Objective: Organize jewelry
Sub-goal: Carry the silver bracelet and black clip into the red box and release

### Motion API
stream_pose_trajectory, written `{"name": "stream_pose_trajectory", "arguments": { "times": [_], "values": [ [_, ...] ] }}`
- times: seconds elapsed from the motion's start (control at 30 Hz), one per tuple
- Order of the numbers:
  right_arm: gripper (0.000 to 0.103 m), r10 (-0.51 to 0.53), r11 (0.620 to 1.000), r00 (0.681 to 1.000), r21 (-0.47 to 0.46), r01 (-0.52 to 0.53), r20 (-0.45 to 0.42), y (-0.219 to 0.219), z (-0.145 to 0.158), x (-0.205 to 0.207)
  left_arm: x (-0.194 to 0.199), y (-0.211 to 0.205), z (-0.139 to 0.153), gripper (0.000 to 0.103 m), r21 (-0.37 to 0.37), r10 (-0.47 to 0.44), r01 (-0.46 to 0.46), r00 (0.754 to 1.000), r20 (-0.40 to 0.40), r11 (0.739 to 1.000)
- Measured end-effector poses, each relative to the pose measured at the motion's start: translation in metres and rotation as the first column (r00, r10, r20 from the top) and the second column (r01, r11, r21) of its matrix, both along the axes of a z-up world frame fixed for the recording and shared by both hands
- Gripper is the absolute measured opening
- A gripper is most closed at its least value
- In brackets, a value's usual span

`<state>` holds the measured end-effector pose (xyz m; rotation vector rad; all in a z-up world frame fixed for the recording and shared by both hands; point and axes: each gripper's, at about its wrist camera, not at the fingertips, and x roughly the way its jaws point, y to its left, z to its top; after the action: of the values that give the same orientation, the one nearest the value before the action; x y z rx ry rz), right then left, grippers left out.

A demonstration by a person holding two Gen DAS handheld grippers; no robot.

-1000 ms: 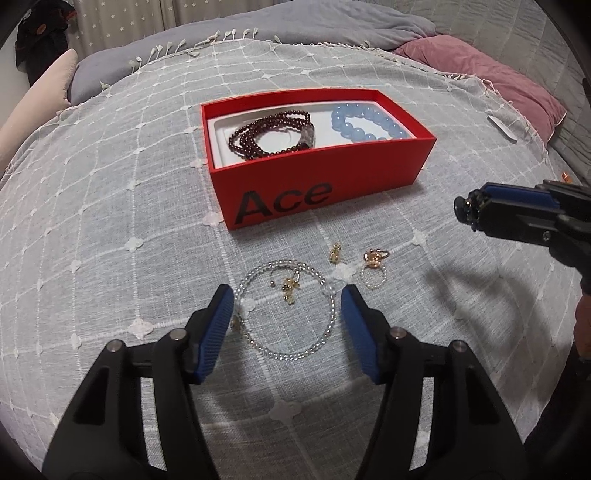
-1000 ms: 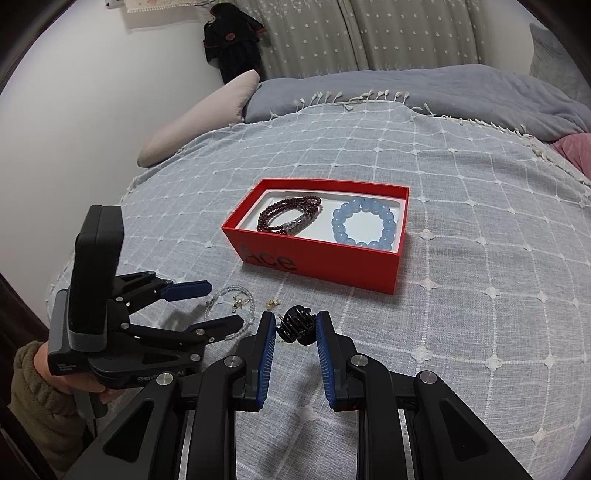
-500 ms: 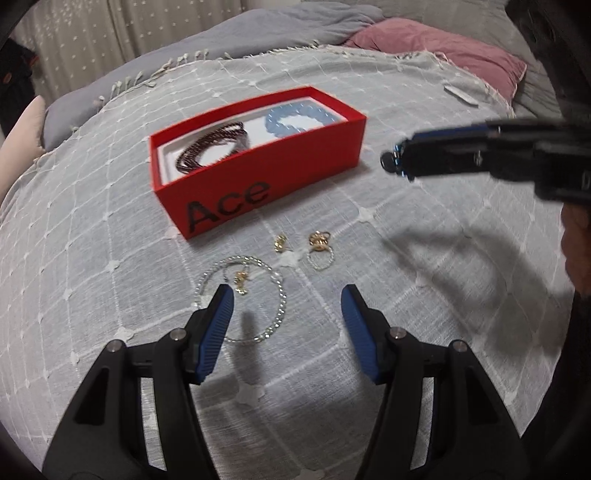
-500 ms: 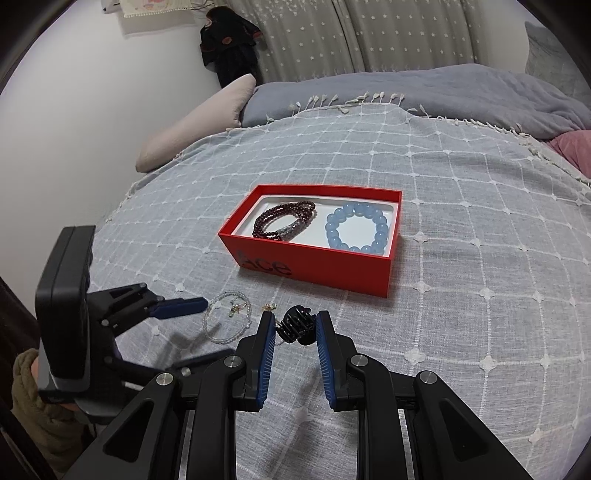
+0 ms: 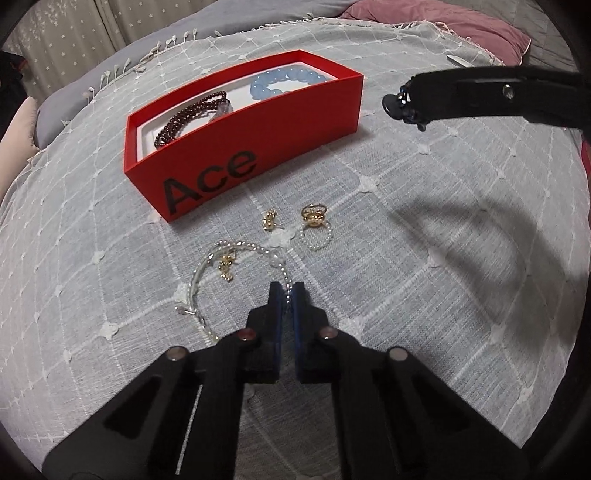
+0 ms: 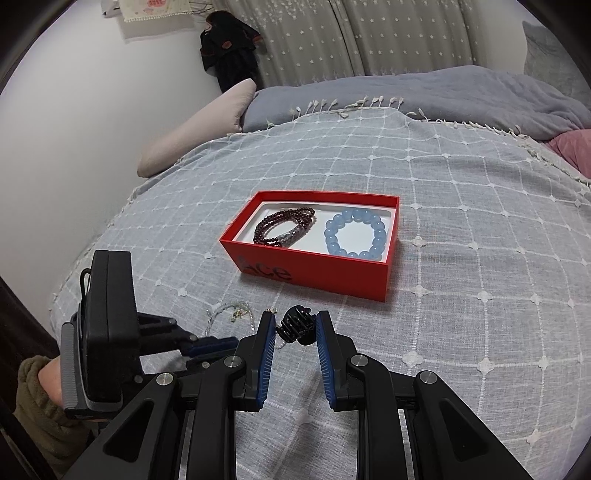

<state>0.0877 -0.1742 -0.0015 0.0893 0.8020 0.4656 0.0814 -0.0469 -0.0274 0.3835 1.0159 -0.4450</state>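
Observation:
My left gripper point(image 5: 287, 291) points down at the bedspread, its jaws closing tight on one side of a clear bead bracelet point(image 5: 195, 284) that lies flat. A gold charm point(image 5: 226, 264) sits inside the bracelet's loop. Beyond it lie a gold earring point(image 5: 269, 219) and a gold ring with a pearl band point(image 5: 314, 225). The red box point(image 5: 258, 147) holds a dark red bracelet point(image 5: 188, 118) and a blue bead bracelet point(image 5: 284, 81). My right gripper point(image 6: 295, 326) hovers above the bed, shut on a black claw clip point(image 6: 293, 326).
The grey checked bedspread point(image 6: 461, 295) covers the bed. A grey blanket point(image 6: 424, 88) and a pink pillow point(image 5: 436, 18) lie at the far edge, with a beige pillow point(image 6: 199, 133) by the wall. A hand in a green sleeve point(image 6: 40, 384) holds the left gripper.
The left gripper's jaws went from wide apart to shut on the clear bead bracelet, after it shifted over that side of the loop and rolled. The right gripper stayed put with the clip.

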Motion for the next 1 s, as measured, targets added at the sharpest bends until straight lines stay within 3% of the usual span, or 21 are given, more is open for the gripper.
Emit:
{"name": "stream_pose_trajectory", "arguments": {
  "times": [0.2,0.5,0.63,0.8,0.9,1.0],
  "values": [
    [0.023,-0.003,1.000,1.000,0.012,0.003,0.000,-0.003,0.001,0.000,-0.005,-0.001,0.008,0.005,-0.016,0.009,-0.009,1.000,0.011,1.000],
    [0.023,-0.005,0.999,1.000,0.032,0.005,0.001,-0.007,0.004,0.001,-0.007,0.016,0.033,0.005,-0.133,0.054,-0.050,0.998,0.029,0.990],
    [0.023,-0.001,0.999,1.000,0.039,0.001,0.001,-0.008,0.005,0.001,-0.005,0.035,0.049,0.005,-0.233,0.085,-0.077,0.996,0.024,0.969],
    [0.023,0.008,0.997,1.000,0.075,-0.007,-0.013,-0.010,0.004,0.003,0.003,0.060,0.065,0.005,-0.373,0.124,-0.113,0.992,0.004,0.921],
    [0.023,0.015,0.993,0.999,0.116,-0.011,-0.035,-0.013,0.001,0.006,0.008,0.066,0.066,0.005,-0.410,0.138,-0.130,0.990,-0.009,0.903],
    [0.023,0.016,0.990,0.999,0.142,-0.009,-0.051,-0.016,0.000,0.008,0.010,0.067,0.066,0.005,-0.411,0.152,-0.141,0.988,-0.005,0.901]
  ]
}}
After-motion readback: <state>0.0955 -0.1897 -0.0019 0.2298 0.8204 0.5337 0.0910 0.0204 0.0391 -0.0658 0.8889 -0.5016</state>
